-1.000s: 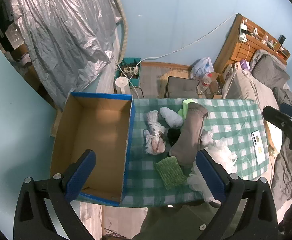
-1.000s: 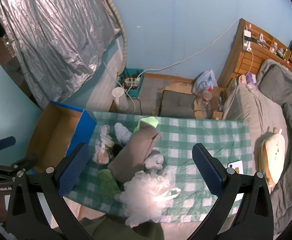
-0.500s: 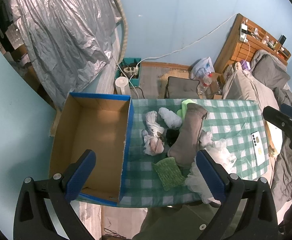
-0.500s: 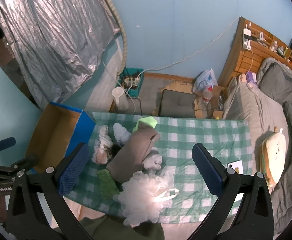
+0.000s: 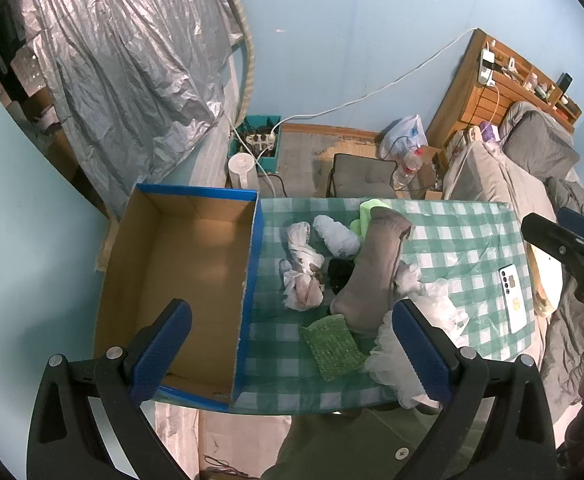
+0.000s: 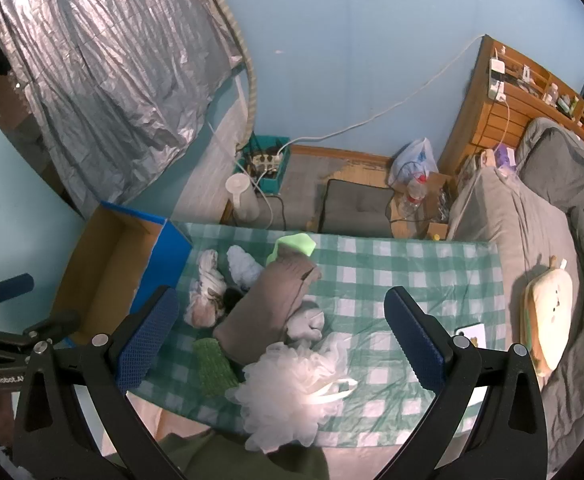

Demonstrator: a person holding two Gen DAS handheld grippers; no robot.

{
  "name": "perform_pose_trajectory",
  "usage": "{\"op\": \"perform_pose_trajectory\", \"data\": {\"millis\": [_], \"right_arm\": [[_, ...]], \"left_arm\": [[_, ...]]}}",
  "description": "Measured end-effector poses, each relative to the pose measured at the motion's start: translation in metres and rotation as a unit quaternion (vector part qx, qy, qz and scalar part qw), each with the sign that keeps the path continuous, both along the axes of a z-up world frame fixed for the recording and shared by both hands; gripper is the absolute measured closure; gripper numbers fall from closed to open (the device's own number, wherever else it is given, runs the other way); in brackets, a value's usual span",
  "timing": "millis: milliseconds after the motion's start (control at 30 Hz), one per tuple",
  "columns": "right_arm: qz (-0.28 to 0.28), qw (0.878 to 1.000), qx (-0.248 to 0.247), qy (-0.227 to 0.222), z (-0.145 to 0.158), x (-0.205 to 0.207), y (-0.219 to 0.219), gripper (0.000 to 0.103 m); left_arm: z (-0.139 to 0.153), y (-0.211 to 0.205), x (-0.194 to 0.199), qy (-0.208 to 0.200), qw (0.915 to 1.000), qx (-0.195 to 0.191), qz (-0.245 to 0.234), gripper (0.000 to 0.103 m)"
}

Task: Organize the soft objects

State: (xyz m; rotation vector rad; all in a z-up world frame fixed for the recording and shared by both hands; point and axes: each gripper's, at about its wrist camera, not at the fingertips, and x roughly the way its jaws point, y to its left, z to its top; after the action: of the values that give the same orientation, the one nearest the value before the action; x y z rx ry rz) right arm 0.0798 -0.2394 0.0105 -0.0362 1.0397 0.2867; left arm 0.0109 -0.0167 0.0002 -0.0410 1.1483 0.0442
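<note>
Checked tablecloth [image 6: 392, 280]: frilly mesh pouf [image 6: 292, 384], cardboard box [image 5: 180, 280].

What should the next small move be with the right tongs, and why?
Probably lower the right tongs onto the white mesh bath pouf. Both tongs are open and empty, the cardboard box looks empty, and every soft item lies on the checked cloth. The pouf sits at the near edge, right below these tongs, clear of the pile around the grey sock.
</note>
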Motion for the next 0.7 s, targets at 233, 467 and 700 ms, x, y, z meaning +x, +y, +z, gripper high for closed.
{"op": "perform_pose_trajectory", "data": {"millis": [233,467,700], "right_arm": [[0.000,1.000,0.000,0.002,0.0008,0.0006,0.0013,0.002],[0.001,1.000,0.001,0.002,0.0007,0.0011,0.0005,0.002],[0.002,1.000,0.000,0.003,-0.0005,0.0006,0.0010,0.002]], "left_arm": [[0.0001,-0.0021,0.0002,0.000,1.0000,0.000,0.000,0.002],[0.0002,-0.0031,0.0006,0.001,1.0000,0.001,0.001,0.002],[0.0000,-0.0068,0.0020,0.002,1.0000,0.000,0.003,0.002]]}}
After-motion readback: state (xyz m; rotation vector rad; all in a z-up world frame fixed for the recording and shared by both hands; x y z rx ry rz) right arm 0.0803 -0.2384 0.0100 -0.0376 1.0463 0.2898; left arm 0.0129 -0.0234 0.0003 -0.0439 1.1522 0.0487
